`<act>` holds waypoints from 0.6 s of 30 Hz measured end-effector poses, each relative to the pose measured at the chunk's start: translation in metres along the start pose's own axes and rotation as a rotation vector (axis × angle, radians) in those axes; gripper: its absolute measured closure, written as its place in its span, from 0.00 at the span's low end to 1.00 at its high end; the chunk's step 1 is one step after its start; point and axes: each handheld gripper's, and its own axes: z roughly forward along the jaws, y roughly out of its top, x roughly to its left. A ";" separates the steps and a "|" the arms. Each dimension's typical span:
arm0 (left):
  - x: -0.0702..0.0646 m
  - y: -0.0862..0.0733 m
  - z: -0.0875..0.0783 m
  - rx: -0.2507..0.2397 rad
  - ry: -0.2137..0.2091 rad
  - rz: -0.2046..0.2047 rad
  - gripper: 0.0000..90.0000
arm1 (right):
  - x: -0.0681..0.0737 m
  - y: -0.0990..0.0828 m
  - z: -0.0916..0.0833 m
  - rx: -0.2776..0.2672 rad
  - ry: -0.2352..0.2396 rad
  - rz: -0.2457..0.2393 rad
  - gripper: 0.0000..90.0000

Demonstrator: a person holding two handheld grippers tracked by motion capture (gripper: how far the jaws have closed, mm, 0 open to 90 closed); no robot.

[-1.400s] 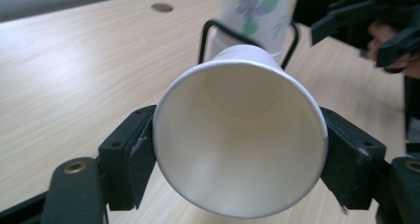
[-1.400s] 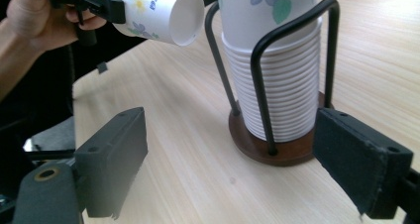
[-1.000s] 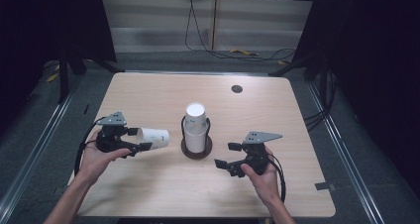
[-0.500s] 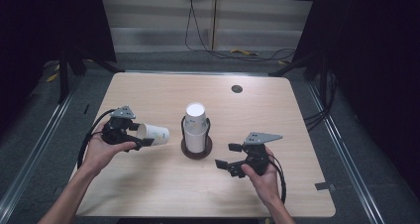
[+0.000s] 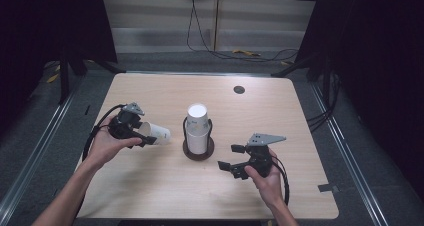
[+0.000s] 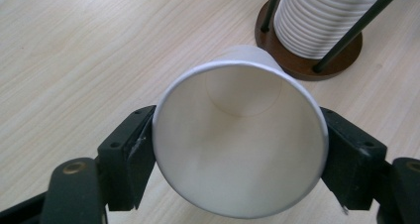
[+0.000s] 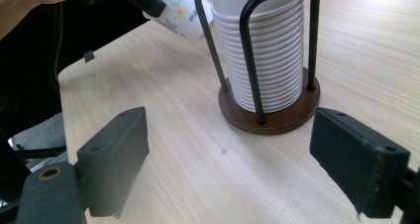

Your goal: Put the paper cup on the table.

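**A:** From the high view, what have you got?

**B:** My left gripper (image 5: 146, 137) grasps a single paper cup (image 5: 156, 134) by its rim end, held off the counter (image 5: 150, 196) to the left of the cup holder (image 5: 198, 149). The cup lies on its side: long axis about level, base toward the holder, mouth back toward my hand. My jaws have just been easing wider, with the cup between them. The holder carries a tall stack of cups (image 5: 197, 128) nested upside down inside its black wire uprights. My right gripper (image 5: 235, 158) sits to the right of the holder, jaws spread with nothing in them.

**A:** And the left gripper view?

**B:** I look straight into the cup's (image 6: 240, 135) open mouth; it's empty, the round bottom plain to see. Both jaws touch the rim's sides. Beyond the cup stands the holder (image 6: 341, 55), its top cut off by the frame.

**A:** The right gripper view?

**B:** My jaws stand wide apart over bare counter (image 7: 208, 184) in front of the holder (image 7: 270, 117). The stack (image 7: 270, 60) fills it, top cropped. Behind it, partly hidden by a wire upright, the held cup (image 7: 181, 16) shows a small flower print; its lettering is too small to read.
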 end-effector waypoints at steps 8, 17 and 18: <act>0.003 0.008 0.006 0.070 0.004 0.016 0.27 | -0.001 0.000 0.000 0.000 -0.002 -0.003 0.17; 0.008 0.014 0.010 0.141 0.033 0.022 0.26 | 0.000 -0.001 0.000 0.003 -0.002 -0.006 0.18; 0.010 0.014 0.010 0.138 0.031 0.025 0.26 | 0.000 -0.001 0.000 0.002 -0.003 -0.006 0.18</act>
